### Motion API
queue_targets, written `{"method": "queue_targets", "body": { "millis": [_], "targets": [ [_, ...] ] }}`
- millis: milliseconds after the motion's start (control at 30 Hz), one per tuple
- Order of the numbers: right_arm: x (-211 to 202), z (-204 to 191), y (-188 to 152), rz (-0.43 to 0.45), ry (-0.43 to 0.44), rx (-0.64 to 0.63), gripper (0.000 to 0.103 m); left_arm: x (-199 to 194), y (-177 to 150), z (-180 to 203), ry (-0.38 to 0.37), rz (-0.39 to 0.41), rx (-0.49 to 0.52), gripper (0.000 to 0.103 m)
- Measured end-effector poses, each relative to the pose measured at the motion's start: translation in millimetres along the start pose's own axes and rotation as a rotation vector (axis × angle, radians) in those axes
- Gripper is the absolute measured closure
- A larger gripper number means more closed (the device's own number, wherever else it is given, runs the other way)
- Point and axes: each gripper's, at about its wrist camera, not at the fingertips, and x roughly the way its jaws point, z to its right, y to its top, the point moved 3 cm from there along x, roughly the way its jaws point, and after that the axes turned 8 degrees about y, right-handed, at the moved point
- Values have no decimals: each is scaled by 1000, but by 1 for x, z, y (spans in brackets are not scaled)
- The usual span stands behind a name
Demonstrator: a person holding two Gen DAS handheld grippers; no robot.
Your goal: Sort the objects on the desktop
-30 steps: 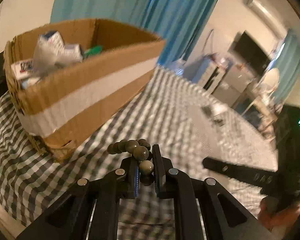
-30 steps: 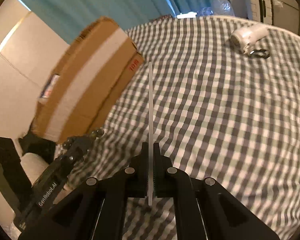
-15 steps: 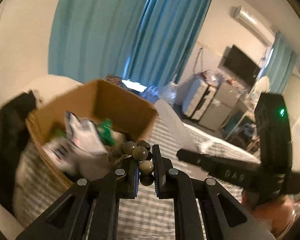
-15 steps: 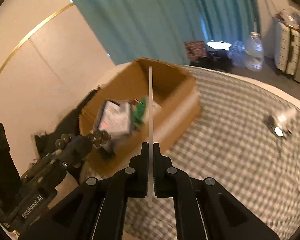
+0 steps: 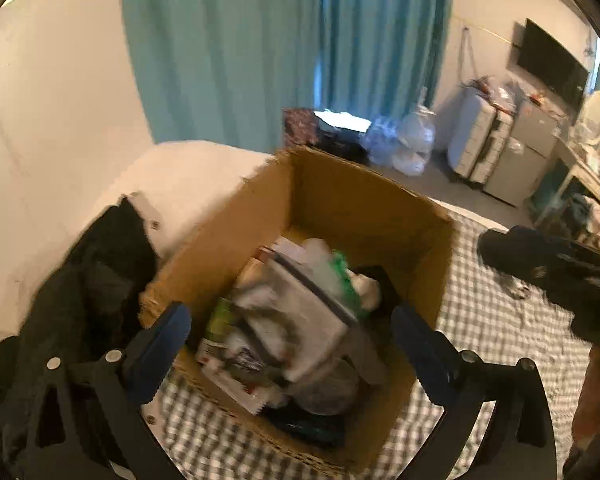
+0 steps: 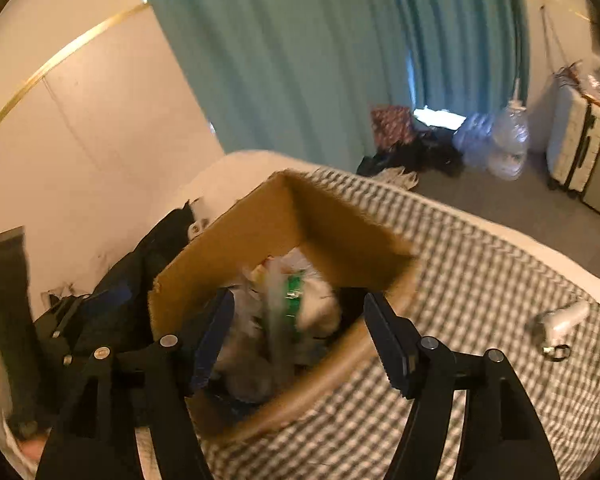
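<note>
Left wrist view showed the left gripper (image 5: pixel 290 334) opening, empty, above the brown cardboard box (image 5: pixel 364 208); the right gripper (image 6: pixel 298 334) opened likewise. Both should clear the rim before withdrawing.

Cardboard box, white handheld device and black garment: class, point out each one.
cardboard box (image 5: pixel 340 200), left wrist view, far inner wall.
white handheld device (image 6: pixel 562 318), right wrist view, its body.
black garment (image 5: pixel 96 280), left wrist view, folded middle.

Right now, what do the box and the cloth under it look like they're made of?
The box looks like brown corrugated cardboard with a matte finish and rough, frayed top edges. The cloth looks like soft woven fabric in a dark and white check, also matte; blur hides the weave.
</note>
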Motion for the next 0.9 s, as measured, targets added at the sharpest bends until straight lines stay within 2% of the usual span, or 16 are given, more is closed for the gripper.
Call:
{"method": "queue_targets", "body": {
  "millis": [100, 233, 300, 400, 533, 667, 700, 767, 900],
  "targets": [
    [-38, 27, -16, 76, -90, -12, 33, -7, -14, 11, -18, 2, 4, 0],
    [-85, 53, -36, 129, -172, -10, 33, -24, -27, 34, -58, -11, 50, 0],
    [-112, 60, -41, 152, -197, -14, 32, -40, -29, 47, -34, 15, 91, 0],
    [-153, 65, -49, 187, -231, -28, 30, -63, -27, 65, -44, 51, 108, 0],
    [-199, 63, -64, 252, -256, -51, 22, -98, -27, 95, -66, 110, 103, 0],
    [-226, 72, -80, 275, -261, -30, 22, -115, -34, 127, -72, 157, 124, 0],
    [-233, 76, -87, 288, -265, -26, 21, -116, -37, 133, -73, 162, 128, 0],
    [-242, 84, -99, 313, -256, -17, 14, -115, -45, 151, -79, 167, 141, 0],
    [-252, 119, -127, 345, -269, 34, 13, -107, -64, 185, -102, 171, 155, 0]
  ]
}}
